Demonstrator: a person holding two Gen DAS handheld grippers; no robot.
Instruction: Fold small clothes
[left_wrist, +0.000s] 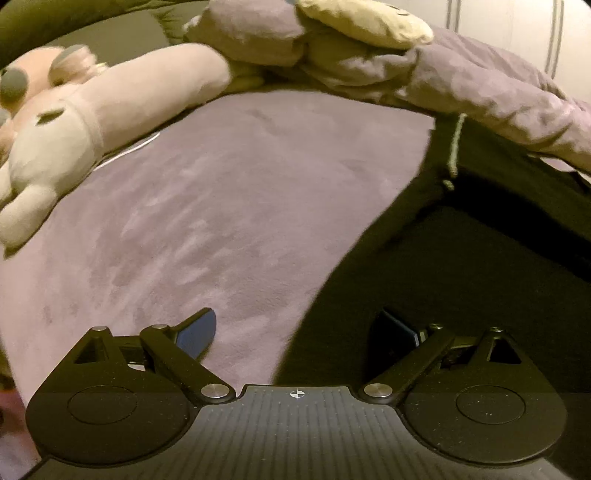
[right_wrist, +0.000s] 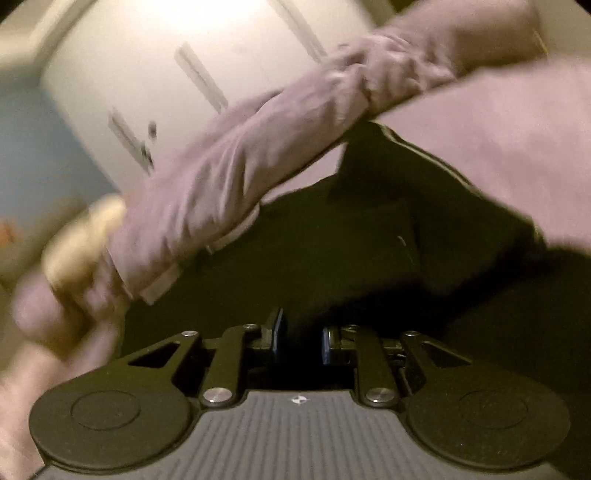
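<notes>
A black garment with a pale drawstring lies on the right half of a purple bed cover. My left gripper hovers over its left edge, open wide, with one finger above the cover and the other above the black cloth. Nothing sits between its pads. In the right wrist view the same black garment fills the middle. My right gripper has its jaws drawn close, and black cloth fills the narrow gap between the pads. That view is blurred.
Pink and cream plush toys lie along the cover's left side. A rumpled purple blanket runs behind the garment, seen also as a blanket roll. A white wardrobe stands beyond the bed.
</notes>
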